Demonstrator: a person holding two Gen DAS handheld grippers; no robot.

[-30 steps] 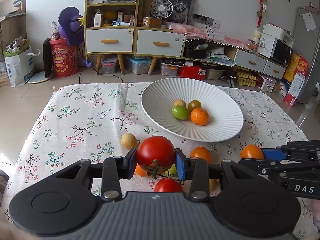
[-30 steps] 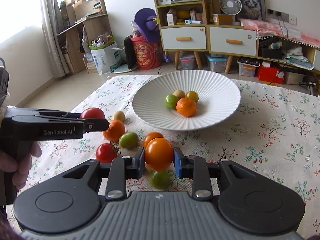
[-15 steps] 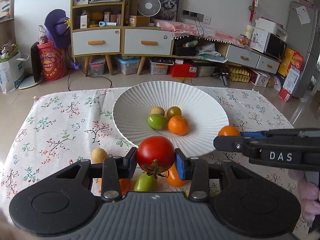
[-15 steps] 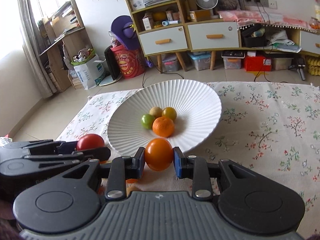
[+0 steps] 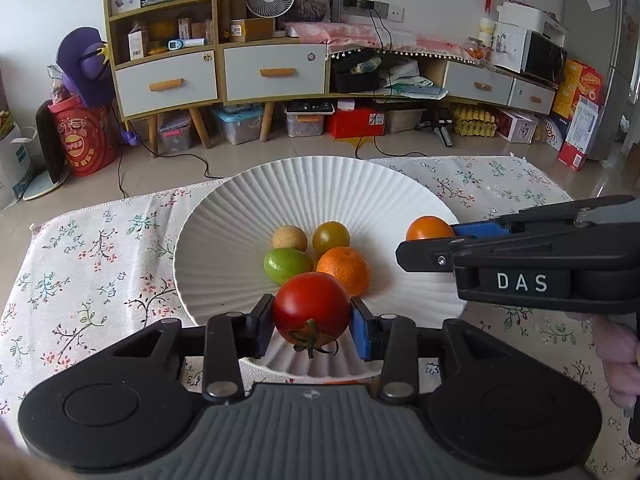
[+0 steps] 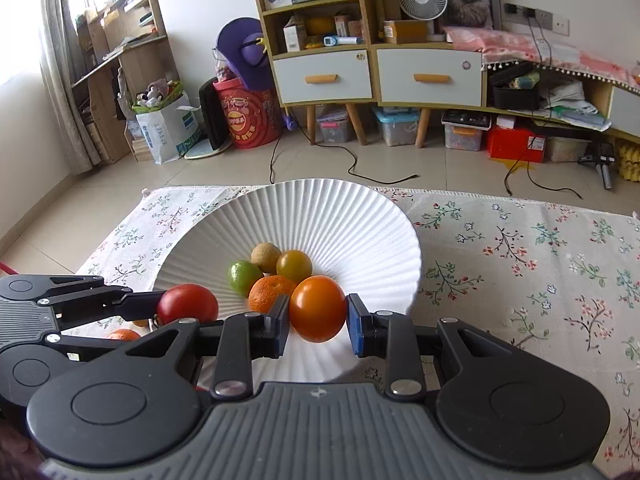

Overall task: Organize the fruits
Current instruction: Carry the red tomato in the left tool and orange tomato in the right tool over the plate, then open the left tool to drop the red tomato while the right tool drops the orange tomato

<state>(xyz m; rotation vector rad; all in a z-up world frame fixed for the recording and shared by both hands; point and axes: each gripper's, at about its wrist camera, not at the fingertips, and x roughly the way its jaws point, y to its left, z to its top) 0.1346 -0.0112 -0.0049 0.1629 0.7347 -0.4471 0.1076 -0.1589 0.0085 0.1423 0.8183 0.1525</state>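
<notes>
A floral-printed white tablecloth (image 5: 100,264) is covering the low table, and a wide white ribbed ceramic bowl (image 5: 320,192) is sitting on it. The left gripper (image 5: 312,322), a black two-finger tool with blue pads, is hanging over the bowl's near rim, its jaws pressing on either side of a round red tomato with a green stalk (image 5: 311,308), so the tomato is being held in the air above the bowl. In the right wrist view the same left gripper (image 6: 160,306) is reaching in from the left edge. The right gripper (image 6: 318,322) is clamping a smooth orange tomato (image 6: 318,308) between its narrow-set pads, also above the near part of the bowl, just right of the red one. Four small fruits are lying together, touching, in the bowl's hollow: a dimpled orange mandarin (image 5: 343,270), a glossy green fruit (image 5: 287,265), a yellow-green round tomato (image 5: 331,237) and a rough tan round fruit (image 5: 289,239). A bit of another orange fruit (image 6: 124,335) is showing on the cloth beneath the left gripper
</notes>
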